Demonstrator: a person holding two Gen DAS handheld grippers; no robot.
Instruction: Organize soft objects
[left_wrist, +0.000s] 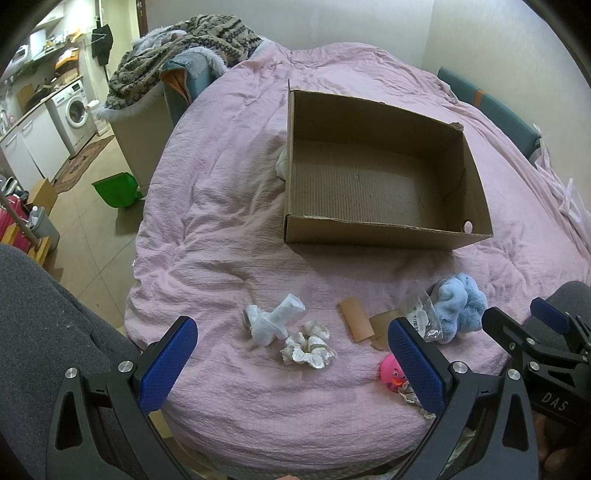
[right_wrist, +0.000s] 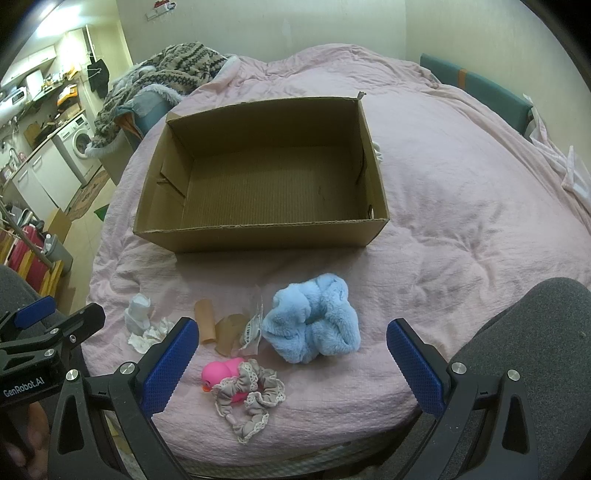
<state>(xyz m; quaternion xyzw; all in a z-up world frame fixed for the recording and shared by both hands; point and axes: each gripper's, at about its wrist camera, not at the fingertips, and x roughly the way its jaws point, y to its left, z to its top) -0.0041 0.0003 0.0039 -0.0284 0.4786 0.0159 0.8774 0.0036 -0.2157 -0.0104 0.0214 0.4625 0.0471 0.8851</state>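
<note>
An open cardboard box (left_wrist: 384, 230) (right_wrist: 258, 236) with nothing inside rests on the pink bedspread. Near the bed's front edge lie a white sock (left_wrist: 275, 319) (right_wrist: 137, 312), a white scrunchie (left_wrist: 308, 345) (right_wrist: 155, 334), a fluffy blue scrunchie (left_wrist: 460, 306) (right_wrist: 314, 319), a pink rubber duck (left_wrist: 393, 373) (right_wrist: 223, 374) and a grey lace scrunchie (right_wrist: 251, 398) draped over the duck. My left gripper (left_wrist: 291, 365) is open above the white scrunchie. My right gripper (right_wrist: 291, 360) is open just short of the blue scrunchie, holding nothing.
A tan cardboard tube (left_wrist: 356, 319) (right_wrist: 205, 319), a brown scrap (right_wrist: 231, 330) and a clear plastic wrapper (left_wrist: 424, 317) (right_wrist: 253, 326) lie among the soft items. A white item (left_wrist: 283, 164) peeks from behind the box. A knitted blanket (left_wrist: 192, 48) is piled at the bed's far left.
</note>
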